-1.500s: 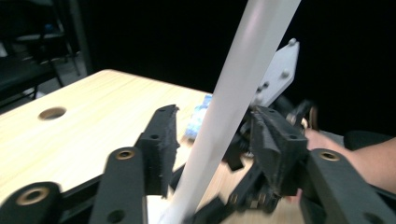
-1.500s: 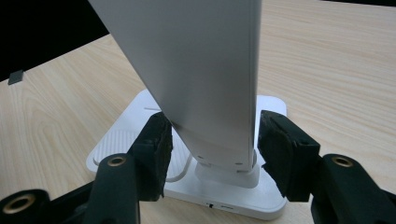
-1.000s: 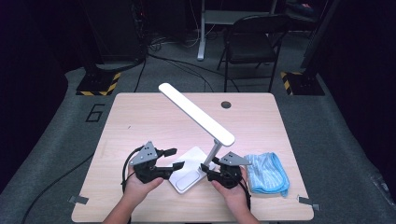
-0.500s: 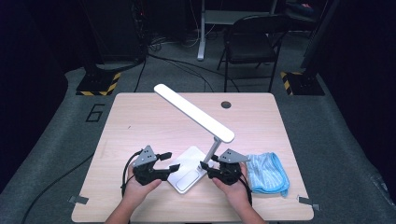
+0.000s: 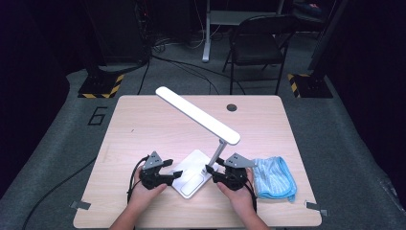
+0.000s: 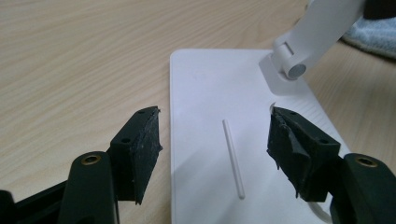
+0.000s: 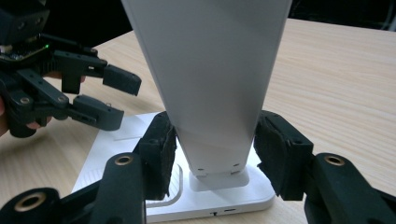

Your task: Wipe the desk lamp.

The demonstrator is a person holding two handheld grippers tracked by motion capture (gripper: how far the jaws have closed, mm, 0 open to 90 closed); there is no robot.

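Note:
A white desk lamp stands near the table's front edge, with a flat base (image 5: 189, 181), an upright arm (image 5: 216, 155) and a long head (image 5: 196, 115) slanting up to the far left. My right gripper (image 5: 211, 171) is shut on the arm (image 7: 210, 70) low down, one pad on each side just above the base (image 7: 116, 154). My left gripper (image 5: 174, 175) is open and its jaws have just been opening. They hover low over the base's left edge (image 6: 210, 93) and press on nothing. It also appears in the right gripper view (image 7: 125, 101).
A crumpled blue cloth (image 5: 274, 177) lies just right of my right hand, and its corner shows in the left gripper view (image 6: 373, 39). A dark cable hole (image 5: 231, 107) sits at the table's far side. A folding chair (image 5: 258, 48) stands beyond the table.
My left gripper has sunk toward the table beside the lamp's base, and its jaws stand wider. The right gripper and the lamp have hardly moved.

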